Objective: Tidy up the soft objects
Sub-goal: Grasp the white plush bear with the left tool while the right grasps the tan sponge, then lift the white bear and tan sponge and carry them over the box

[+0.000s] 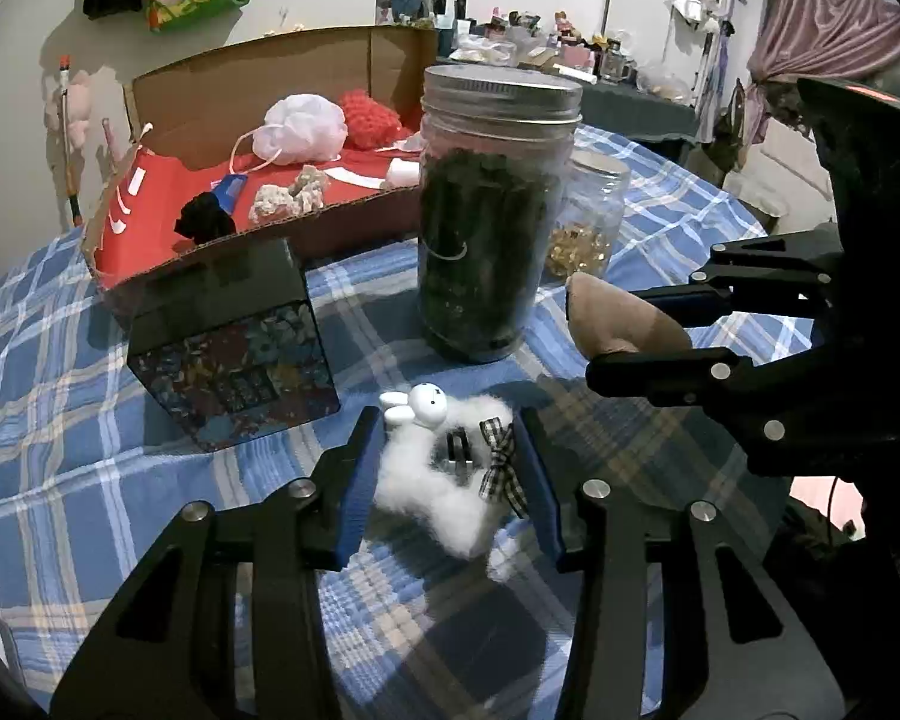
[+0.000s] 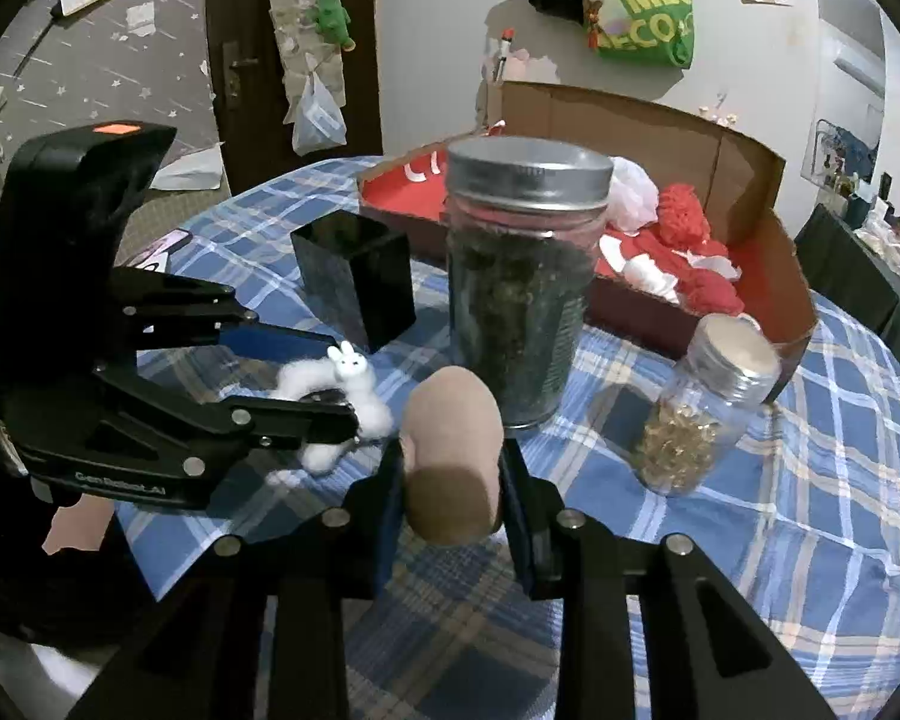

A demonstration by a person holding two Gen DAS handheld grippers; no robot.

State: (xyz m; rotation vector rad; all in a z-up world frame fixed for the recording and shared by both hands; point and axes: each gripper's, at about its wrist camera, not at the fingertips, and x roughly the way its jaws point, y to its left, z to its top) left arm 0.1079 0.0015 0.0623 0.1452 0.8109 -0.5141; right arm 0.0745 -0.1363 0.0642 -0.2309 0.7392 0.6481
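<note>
Quickly, left to right: left tongs (image 1: 450,468) pinching the white fluffy bunny toy (image 1: 444,480), both blue pads pressed into its fur, head with ears toward the far left of the grip, checked ribbon against the right pad; its lower end trails onto the worktop (image 1: 60,420) near the front edge. Long axis of the toy runs roughly along the tongs, slightly slanted. Beyond it, left of centre, a black square box (image 1: 234,348), then the cardboard tray (image 1: 258,90) at the far edge of the worktop, already holding a white mesh puff (image 1: 303,126), a red knitted piece (image 1: 369,117) and small bits. Middle: tall jar with dark contents (image 1: 486,216), a smaller jar (image 1: 588,222) just behind and to its right. Right side: right tongs (image 2: 453,480) closed on a tan plush piece (image 2: 450,456), pads squeezing its sides, rounded end pointing toward the tall jar; it looks lifted clear of the cloth, cannot tell for sure.

Key relation, as I judge it: the tray lies ahead and past the jars for both hands. Left tongs sit nearer its open front-left corner, box in the way; right tongs have the tall jar straight ahead and would need to go over or around it. No earlier frame, so motion is not judged
</note>
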